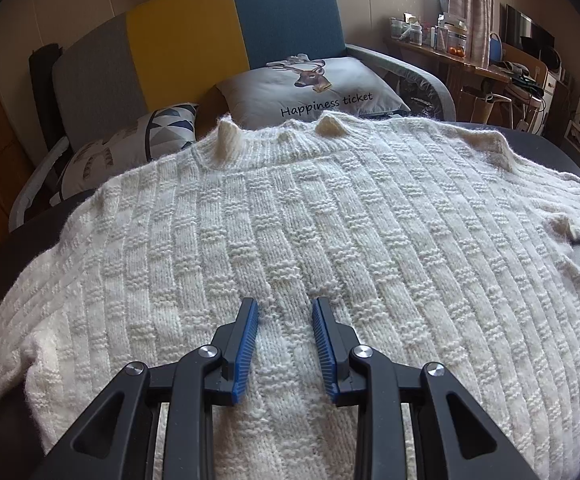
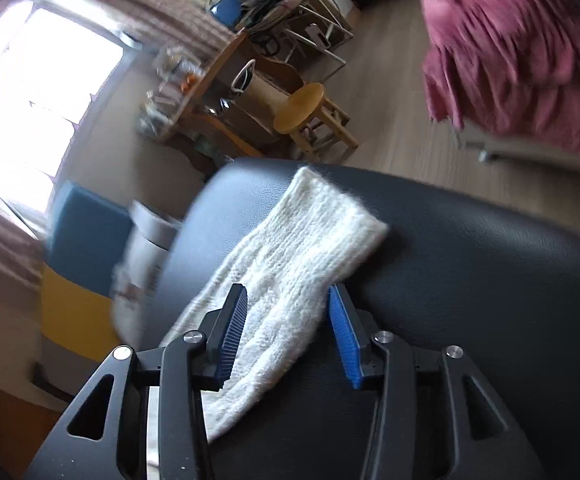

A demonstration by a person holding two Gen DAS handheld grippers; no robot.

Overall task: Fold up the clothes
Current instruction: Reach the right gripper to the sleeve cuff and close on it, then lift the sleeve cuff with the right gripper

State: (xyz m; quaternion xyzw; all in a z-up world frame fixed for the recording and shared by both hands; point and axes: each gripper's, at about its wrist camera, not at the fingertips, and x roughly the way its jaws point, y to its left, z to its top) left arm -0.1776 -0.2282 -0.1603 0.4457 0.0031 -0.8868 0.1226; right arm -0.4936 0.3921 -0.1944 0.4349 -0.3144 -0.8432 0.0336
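Sweater (image 1: 309, 220), cream chunky knit, lies spread flat over a dark padded surface (image 1: 549, 148), neck end toward the sofa at the back. Its L sleeve side runs off the lower-left of the left wrist view; R edge is cut by the frame, and the hem is hidden under the gripper body. Two small knit peaks stick up at the collar. Behind it: patterned cushion (image 1: 130, 148) at left, partly hidden by the knit, then a grey pillow (image 1: 309, 88) w/ deer print and "Happiness ticket". Cluttered side table at far right is too small to read.

Left gripper (image 1: 285, 308) hangs over the sweater's lower middle, blue pads apart, knit showing between them; can't tell whether the tips touch the fabric, and nothing is pinched.

Right wrist view is tilted and motion-blurred. Window and sofa smear at left. Sleeve (image 2: 290, 264) of the same knit lies across the dark surface, cuff pointing up-right, its near end cut off under the right gripper (image 2: 286, 294). Jaws stand apart, straddling the sleeve; L pad sits over the knit, R pad just beside its edge, w/o clamping. Wooden stool (image 2: 309, 112) beyond, pink cloth (image 2: 509, 48) blurred at top right.
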